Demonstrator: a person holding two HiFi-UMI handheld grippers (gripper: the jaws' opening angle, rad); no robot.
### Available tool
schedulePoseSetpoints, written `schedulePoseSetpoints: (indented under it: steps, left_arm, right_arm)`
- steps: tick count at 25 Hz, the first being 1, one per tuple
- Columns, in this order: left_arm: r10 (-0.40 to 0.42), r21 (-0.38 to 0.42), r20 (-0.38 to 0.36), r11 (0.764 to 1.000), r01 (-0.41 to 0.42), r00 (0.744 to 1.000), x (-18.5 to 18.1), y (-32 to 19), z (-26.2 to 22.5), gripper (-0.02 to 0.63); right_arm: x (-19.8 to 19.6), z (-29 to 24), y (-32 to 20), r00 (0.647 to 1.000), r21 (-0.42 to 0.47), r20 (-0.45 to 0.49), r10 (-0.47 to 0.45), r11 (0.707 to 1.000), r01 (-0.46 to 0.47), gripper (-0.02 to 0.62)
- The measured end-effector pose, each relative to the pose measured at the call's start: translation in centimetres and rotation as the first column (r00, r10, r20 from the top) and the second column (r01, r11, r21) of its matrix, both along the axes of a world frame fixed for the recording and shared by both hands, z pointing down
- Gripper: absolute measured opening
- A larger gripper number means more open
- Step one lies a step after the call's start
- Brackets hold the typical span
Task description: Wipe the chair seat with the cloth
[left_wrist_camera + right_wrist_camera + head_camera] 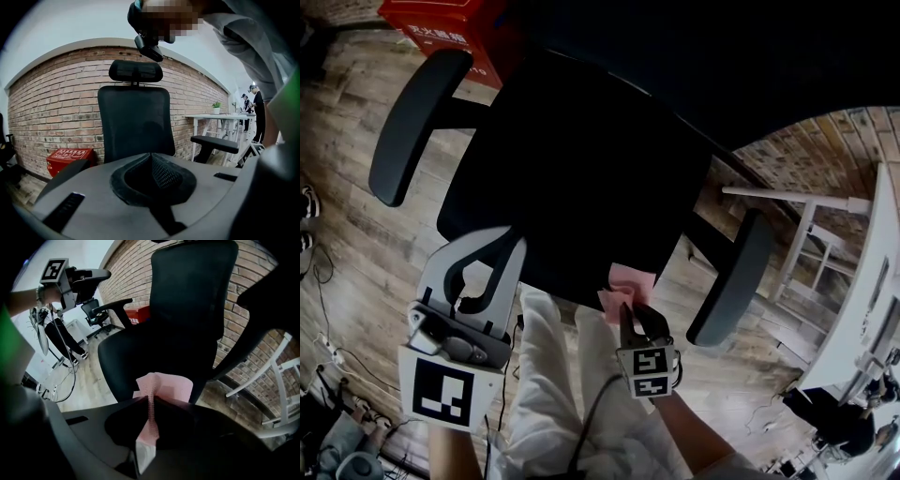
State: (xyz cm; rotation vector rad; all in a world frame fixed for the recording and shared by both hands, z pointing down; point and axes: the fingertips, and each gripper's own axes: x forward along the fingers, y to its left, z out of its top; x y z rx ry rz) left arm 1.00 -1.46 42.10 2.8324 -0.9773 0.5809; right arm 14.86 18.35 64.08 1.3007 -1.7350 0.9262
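Right tool is clenched on the pink cloth. Head view: the cloth sits at the front edge of the chair seat, on the side of the right-hand armrest; can't tell if it touches the seat yet. Your left tool hangs off the seat's front left corner, well apart from the cloth. Red box on the floor behind the chair is the only container, contents not visible.

Left gripper view: left tool is closed on itself, nothing between the jaws, pointing at the backrest. Red box looks shut from here.

Right gripper view: right tool pinches the cloth along a fold, most of it fanned out past the jaws over the chair seat. Cloth reads as thin, light and floppy, so it'll likely bunch under a push. Your hold near the edge is fine, but drag it flat with the loose part trailing, seat being soft mesh or fabric
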Motion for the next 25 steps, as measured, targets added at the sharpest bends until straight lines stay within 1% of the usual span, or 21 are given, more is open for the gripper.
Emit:
schedulePoseSetpoints:
  steps: [5, 8, 11, 14, 19, 25]
  left_arm:
    - [0.0, 0.009, 0.005, 1.0, 0.0, 1.0, 0.4, -0.1, -2.3, 0.018]
    - [0.011, 0.006, 0.018, 1.0, -0.011, 1.0, 0.2, 0.3, -4.6, 0.018]
    - [-0.009, 0.03, 0.014, 1.0, 0.008, 1.0, -0.5, -0.3, -7.9, 0.018]
    - [-0.016, 0.068, 0.014, 0.998, 0.015, 1.0, -0.9, -1.0, -11.7, 0.018]
    - [-0.017, 0.128, 0.021, 0.992, 0.014, 1.0, -1.2, -0.9, -18.3, 0.018]
    - [-0.064, 0.161, -0.021, 0.985, 0.067, 0.998, -1.3, 0.4, -25.1, 0.018]
  right_arm:
    - [-2.4, -4.3, -2.4, 0.996, 0.094, 0.056, -0.067, 0.994, 0.062, 0.052]
    - [-3.1, -7.9, -4.2, 0.994, 0.138, 0.091, -0.062, 0.989, 0.049, 0.052]
    - [-3.0, -12.0, -7.2, 0.994, 0.203, 0.096, -0.058, 0.978, 0.037, 0.052]
    - [-2.4, -16.4, -10.0, 0.995, 0.271, 0.086, -0.053, 0.962, 0.027, 0.052]
    - [-1.5, -24.0, -12.4, 0.996, 0.354, 0.064, -0.066, 0.934, 0.039, 0.052]
    - [-0.7, -33.3, -14.4, 0.994, 0.479, 0.081, -0.077, 0.877, 0.029, 0.052]
